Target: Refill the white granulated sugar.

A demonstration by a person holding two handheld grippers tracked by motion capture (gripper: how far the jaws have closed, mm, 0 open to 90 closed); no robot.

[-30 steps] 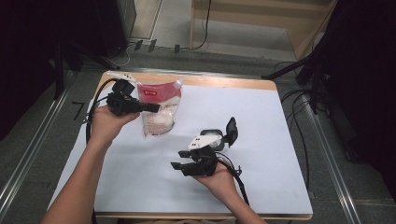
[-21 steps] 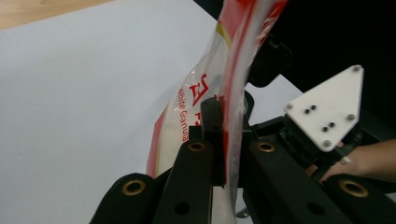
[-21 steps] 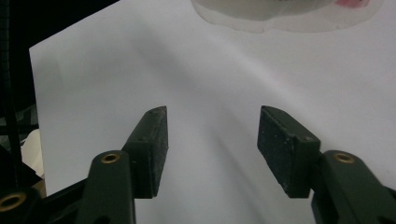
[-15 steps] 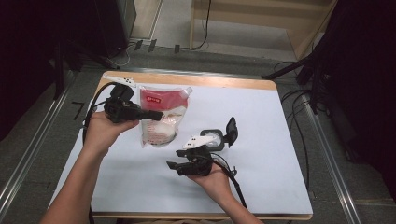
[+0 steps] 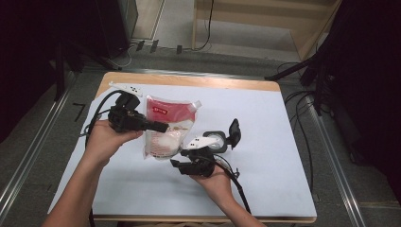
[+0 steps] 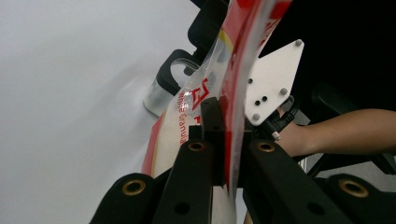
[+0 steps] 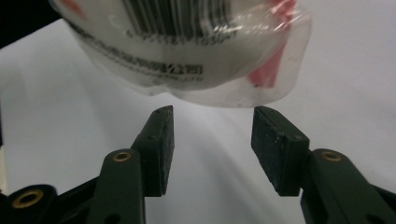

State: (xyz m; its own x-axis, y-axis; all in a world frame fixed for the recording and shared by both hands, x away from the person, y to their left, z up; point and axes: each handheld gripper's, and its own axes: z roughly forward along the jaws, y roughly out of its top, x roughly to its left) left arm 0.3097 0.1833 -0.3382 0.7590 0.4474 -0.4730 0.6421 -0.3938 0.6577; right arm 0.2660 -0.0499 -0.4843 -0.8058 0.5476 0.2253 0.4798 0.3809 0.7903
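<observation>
A clear pouch (image 5: 168, 113) with a red label and white granules hangs tilted over the table, its lower end near the white cover. My left gripper (image 5: 162, 126) is shut on the pouch's left edge; in the left gripper view the jaws (image 6: 219, 112) pinch the film of the pouch (image 6: 194, 100). My right gripper (image 5: 174, 163) points at the pouch's bottom end from the near side. Its jaws have just been closing and stand open (image 7: 212, 116) with nothing between them; the pouch's rounded bottom (image 7: 187, 51) hangs just beyond the tips.
A small clear jar (image 5: 215, 141) with an open black flip lid (image 5: 234, 130) stands right of the pouch, behind my right gripper; the jar (image 6: 163, 88) also shows past the pouch. A white strip (image 5: 125, 88) lies at the back left. White cover (image 5: 283, 165) spreads over the table.
My left gripper has carried the pouch nearer to the person and a little right, toward the right gripper. The right hand has stayed about where it was.
</observation>
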